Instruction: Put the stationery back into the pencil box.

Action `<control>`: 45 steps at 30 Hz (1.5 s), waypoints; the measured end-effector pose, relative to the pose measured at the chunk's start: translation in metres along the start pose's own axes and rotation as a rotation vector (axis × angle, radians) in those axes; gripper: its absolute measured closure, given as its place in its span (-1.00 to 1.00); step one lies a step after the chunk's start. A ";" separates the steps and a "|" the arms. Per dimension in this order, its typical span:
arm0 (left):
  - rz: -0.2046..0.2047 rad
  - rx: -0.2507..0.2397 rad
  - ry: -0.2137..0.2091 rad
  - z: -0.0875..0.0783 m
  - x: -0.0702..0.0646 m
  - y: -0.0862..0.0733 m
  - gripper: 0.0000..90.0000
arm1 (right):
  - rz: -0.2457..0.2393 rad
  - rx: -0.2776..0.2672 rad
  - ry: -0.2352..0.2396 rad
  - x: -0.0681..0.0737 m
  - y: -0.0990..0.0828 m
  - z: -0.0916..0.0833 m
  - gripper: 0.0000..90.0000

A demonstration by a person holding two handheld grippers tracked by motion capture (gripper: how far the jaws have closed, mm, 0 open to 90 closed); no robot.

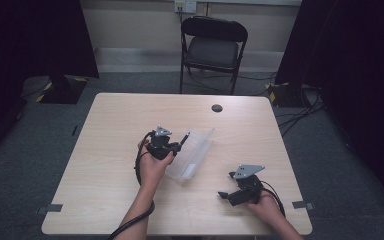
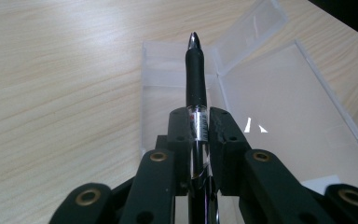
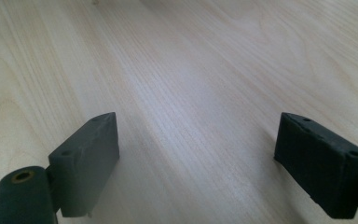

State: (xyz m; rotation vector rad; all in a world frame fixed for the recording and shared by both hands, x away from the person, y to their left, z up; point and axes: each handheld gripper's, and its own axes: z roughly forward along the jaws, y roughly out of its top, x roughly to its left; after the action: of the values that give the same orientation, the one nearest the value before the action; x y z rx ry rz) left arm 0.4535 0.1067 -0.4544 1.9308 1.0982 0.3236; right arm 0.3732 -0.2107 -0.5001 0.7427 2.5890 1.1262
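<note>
Black pen clamped in left gripper fingers points toward two o'clock over the open clear case; right gripper fingers gape, empty.

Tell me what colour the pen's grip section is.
Black, with a silver tip; the pen shows best in the left gripper view, held over the clear case.

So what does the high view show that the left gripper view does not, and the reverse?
High view alone: the chair, the right gripper open and low over the table near the front right, and the person's forearms. Left gripper view alone: the pen's metal tip and black grip, and its clear barrel clamped between the jaws. Both: the left gripper holding the pen over the open clear case on the wooden table.
</note>
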 end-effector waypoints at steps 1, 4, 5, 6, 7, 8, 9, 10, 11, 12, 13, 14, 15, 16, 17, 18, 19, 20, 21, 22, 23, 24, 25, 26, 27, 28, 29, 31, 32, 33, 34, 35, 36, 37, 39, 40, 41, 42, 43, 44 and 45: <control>0.008 0.004 0.000 0.001 0.000 0.000 0.77 | -0.003 -0.002 0.001 0.000 0.000 0.000 -0.72; -0.002 0.001 0.003 0.003 0.000 0.000 0.77 | 0.000 0.000 0.000 0.000 0.000 0.000 -0.72; -0.002 0.002 0.006 0.004 0.000 0.000 0.77 | -0.001 0.000 0.001 0.000 0.000 0.000 -0.72; -0.001 0.000 -0.004 0.005 0.000 0.000 0.77 | -0.003 -0.002 0.001 0.000 0.000 0.000 -0.72; -0.001 0.000 -0.004 0.005 0.000 0.000 0.77 | -0.003 -0.002 0.001 0.000 0.000 0.000 -0.72; -0.004 0.004 0.001 0.005 -0.001 0.000 0.77 | 0.000 0.000 0.001 0.000 0.000 0.000 -0.72; 0.001 0.008 0.001 0.007 -0.001 0.000 0.77 | -0.001 -0.001 0.001 0.000 0.000 0.000 -0.72; 0.001 0.008 0.001 0.007 -0.001 0.000 0.77 | -0.001 -0.001 0.001 0.000 0.000 0.000 -0.72; 0.002 0.009 0.003 0.007 -0.001 0.000 0.77 | -0.001 0.000 0.001 0.000 0.000 0.000 -0.72; -0.003 0.007 0.004 0.008 -0.002 0.000 0.77 | -0.003 -0.002 0.002 0.000 0.000 0.000 -0.72; -0.001 0.008 0.001 0.009 -0.001 -0.001 0.77 | -0.001 0.000 0.001 0.000 0.000 0.000 -0.72; -0.002 0.010 0.003 0.010 -0.001 -0.001 0.77 | 0.000 0.000 0.001 0.000 0.000 0.000 -0.72; -0.003 0.010 -0.003 0.011 -0.001 -0.002 0.77 | -0.001 0.000 0.001 0.000 0.000 0.000 -0.72; -0.002 0.011 0.006 0.011 -0.001 -0.002 0.77 | -0.003 -0.002 0.002 0.000 0.000 0.000 -0.72; 0.006 0.014 0.003 0.012 -0.001 -0.002 0.77 | -0.001 0.000 0.001 0.000 0.000 0.000 -0.72; -0.007 0.012 0.004 0.013 -0.001 -0.003 0.77 | -0.001 -0.001 0.001 0.000 0.000 0.000 -0.72; -0.005 0.013 0.007 0.014 -0.002 -0.004 0.77 | 0.000 -0.001 0.001 0.000 0.000 0.000 -0.72; -0.013 0.008 0.006 0.015 -0.002 -0.004 0.77 | 0.000 -0.001 0.001 0.000 0.000 0.000 -0.72; -0.008 0.015 0.006 0.015 -0.002 -0.005 0.77 | 0.000 -0.001 0.001 0.000 0.000 0.000 -0.72; -0.008 0.015 0.006 0.016 -0.002 -0.005 0.77 | -0.002 -0.002 0.001 0.000 0.000 0.000 -0.72; -0.012 0.016 -0.001 0.017 -0.002 -0.006 0.77 | -0.002 -0.002 0.001 0.000 0.000 0.000 -0.72; -0.010 0.021 0.004 0.018 -0.002 -0.007 0.77 | 0.000 -0.001 0.001 0.000 0.000 0.000 -0.72; -0.010 0.021 0.007 0.019 -0.002 -0.008 0.77 | 0.000 -0.001 0.000 0.000 0.000 0.000 -0.72; -0.012 0.022 0.008 0.020 -0.002 -0.009 0.77 | 0.000 -0.001 0.001 0.000 0.000 0.000 -0.72; -0.012 0.022 0.008 0.020 -0.002 -0.009 0.77 | 0.000 -0.001 0.001 0.000 0.000 0.000 -0.72; -0.014 0.022 0.007 0.021 -0.003 -0.010 0.77 | 0.000 -0.001 0.001 0.000 0.000 0.000 -0.72; -0.020 0.018 0.005 0.022 -0.003 -0.010 0.77 | 0.001 -0.001 0.001 0.000 0.000 0.000 -0.72; -0.016 0.026 0.009 0.023 -0.003 -0.011 0.77 | 0.000 -0.001 0.000 0.000 0.000 0.000 -0.72; -0.017 0.024 0.007 0.024 -0.003 -0.012 0.77 | 0.000 -0.001 0.001 0.000 0.000 0.000 -0.72; -0.016 0.028 0.006 0.024 -0.003 -0.012 0.77 | 0.000 -0.001 0.001 0.000 0.000 0.000 -0.72; -0.016 0.033 0.006 0.025 -0.003 -0.013 0.77 | 0.000 -0.001 0.001 0.000 0.000 0.000 -0.72; -0.015 0.042 0.013 0.025 -0.003 -0.013 0.77 | -0.002 -0.002 0.001 0.000 0.000 0.000 -0.72; -0.014 0.041 0.011 0.026 -0.003 -0.014 0.77 | -0.002 -0.002 0.001 0.000 0.000 0.000 -0.72; -0.016 0.043 0.013 0.027 -0.002 -0.015 0.77 | 0.000 -0.001 0.001 0.000 0.000 0.000 -0.72; -0.024 0.047 0.015 0.029 -0.002 -0.017 0.77 | 0.000 -0.001 0.001 0.000 0.000 0.000 -0.72; -0.024 0.047 0.015 0.029 -0.002 -0.017 0.77 | 0.000 -0.001 0.001 0.000 0.000 0.000 -0.72; -0.030 0.050 0.015 0.030 -0.002 -0.017 0.77 | -0.002 -0.002 0.001 0.000 0.000 0.000 -0.72; -0.030 0.053 0.020 0.030 -0.002 -0.018 0.77 | 0.000 -0.001 0.001 0.000 0.000 0.000 -0.72; -0.027 0.055 0.018 0.030 -0.001 -0.019 0.77 | -0.002 -0.002 0.001 0.000 0.000 0.000 -0.72; -0.028 0.057 0.017 0.030 -0.001 -0.019 0.77 | -0.002 -0.002 0.001 0.000 0.000 0.000 -0.72; -0.033 0.057 0.020 0.031 -0.001 -0.020 0.77 | -0.002 -0.002 0.001 0.000 0.000 0.000 -0.72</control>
State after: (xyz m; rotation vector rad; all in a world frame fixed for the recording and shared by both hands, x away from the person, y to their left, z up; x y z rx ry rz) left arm 0.4596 0.0935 -0.4877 1.9611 1.1621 0.2973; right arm 0.3734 -0.2107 -0.5002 0.7388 2.5885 1.1292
